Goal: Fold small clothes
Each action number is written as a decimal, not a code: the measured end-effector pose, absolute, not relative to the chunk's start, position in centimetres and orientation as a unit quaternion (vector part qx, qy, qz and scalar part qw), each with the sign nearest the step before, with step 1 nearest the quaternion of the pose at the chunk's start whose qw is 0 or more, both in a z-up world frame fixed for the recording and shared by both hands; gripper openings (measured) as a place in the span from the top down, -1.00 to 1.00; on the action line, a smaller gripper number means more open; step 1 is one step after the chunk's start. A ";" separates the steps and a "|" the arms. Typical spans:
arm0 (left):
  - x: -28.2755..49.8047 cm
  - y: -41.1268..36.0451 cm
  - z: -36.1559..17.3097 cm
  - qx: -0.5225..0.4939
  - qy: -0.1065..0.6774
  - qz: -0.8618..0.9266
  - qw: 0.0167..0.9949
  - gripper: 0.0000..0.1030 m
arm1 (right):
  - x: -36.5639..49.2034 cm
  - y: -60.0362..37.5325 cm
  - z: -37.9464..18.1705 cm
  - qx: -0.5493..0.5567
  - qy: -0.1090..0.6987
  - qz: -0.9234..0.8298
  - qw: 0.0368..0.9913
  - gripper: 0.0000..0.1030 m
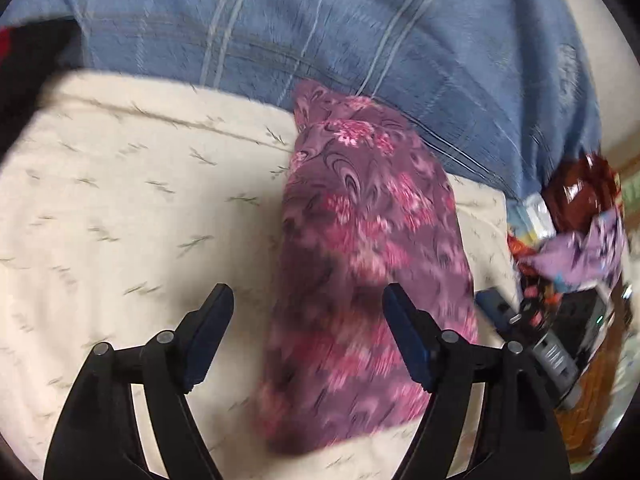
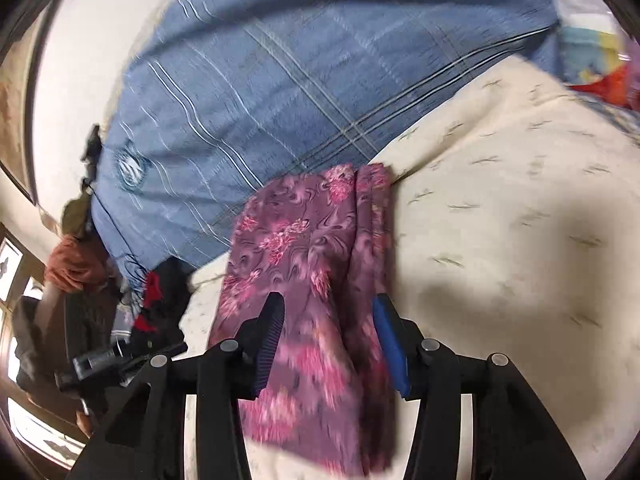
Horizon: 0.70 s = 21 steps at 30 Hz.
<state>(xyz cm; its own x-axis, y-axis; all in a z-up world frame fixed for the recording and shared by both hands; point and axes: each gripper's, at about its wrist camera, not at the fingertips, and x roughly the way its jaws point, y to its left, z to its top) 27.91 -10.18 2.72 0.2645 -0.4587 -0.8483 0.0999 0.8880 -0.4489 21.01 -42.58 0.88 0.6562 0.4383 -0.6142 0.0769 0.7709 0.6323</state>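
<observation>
A purple garment with pink flowers (image 1: pixel 360 240) lies folded into a long narrow strip on the cream bed sheet (image 1: pixel 120 200). My left gripper (image 1: pixel 306 298) hovers over the strip's near end. It is open wide, with the cloth under its right finger and bare sheet under its left. In the right wrist view the same garment (image 2: pixel 304 232) runs away from me, with a folded edge along its right side. My right gripper (image 2: pixel 328 304) stands partly open above the garment. The cloth shows between the two pads, and they do not pinch it. Both views are blurred.
A blue plaid blanket (image 1: pixel 320 40) lies bunched behind the garment, against its far end. Several colourful clothes (image 1: pixel 568 240) are piled at the right of the left wrist view. Dark and red clothes (image 2: pixel 160 292) lie left of the garment in the right wrist view.
</observation>
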 end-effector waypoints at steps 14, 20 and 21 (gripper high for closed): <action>31.6 -6.7 -0.7 -0.233 0.608 -0.197 0.733 -0.53 | 22.0 -48.0 -1.6 0.375 0.394 0.075 0.836 0.11; 30.3 -8.9 -1.8 -0.236 0.604 -0.248 0.720 -0.72 | 22.1 -45.3 -3.3 0.373 0.402 0.171 0.819 -0.17; 30.4 -9.8 -1.8 -0.234 0.607 -0.267 0.711 -0.72 | 22.3 -44.3 -2.8 0.350 0.406 0.179 0.825 -0.42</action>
<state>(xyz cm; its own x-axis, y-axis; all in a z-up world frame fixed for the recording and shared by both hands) 30.36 -9.81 -1.82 0.1197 -0.6631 -0.7389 0.0958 0.7485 -0.6562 22.34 -44.25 -2.77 0.6057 0.5799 -0.5449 -0.0112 0.6909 0.7228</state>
